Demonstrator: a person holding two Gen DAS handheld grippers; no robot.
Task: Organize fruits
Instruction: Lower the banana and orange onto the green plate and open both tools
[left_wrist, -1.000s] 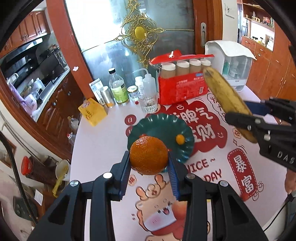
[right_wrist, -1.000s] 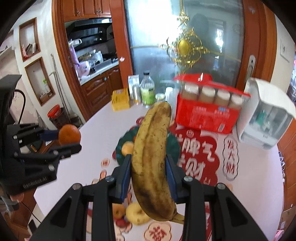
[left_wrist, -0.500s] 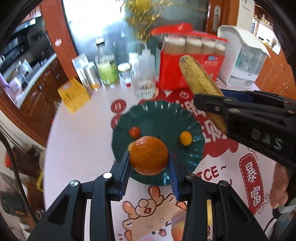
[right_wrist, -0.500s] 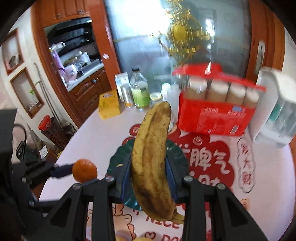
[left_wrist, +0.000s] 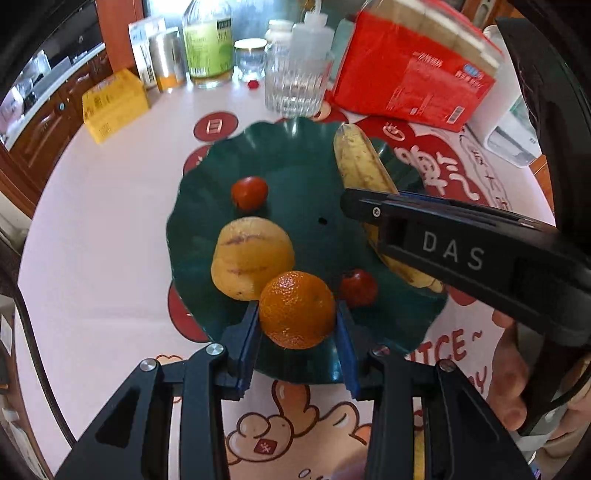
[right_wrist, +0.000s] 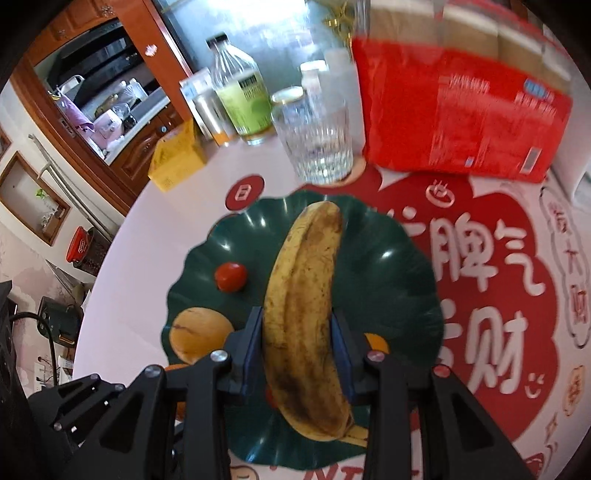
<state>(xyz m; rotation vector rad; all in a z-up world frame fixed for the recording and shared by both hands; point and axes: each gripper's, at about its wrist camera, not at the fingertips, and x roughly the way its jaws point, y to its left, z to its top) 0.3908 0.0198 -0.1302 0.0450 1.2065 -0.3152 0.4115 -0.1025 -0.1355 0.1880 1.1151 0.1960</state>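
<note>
Meanwhile, the left gripper was clamped on an orange over the near rim of the green plate, just beside a yellow fruit and a small red fruit lying on it. The right gripper pinched a spotted banana lengthwise above the plate's right half, with a second small red fruit further in and a ribbed glass and red box standing beyond the plate.
</note>
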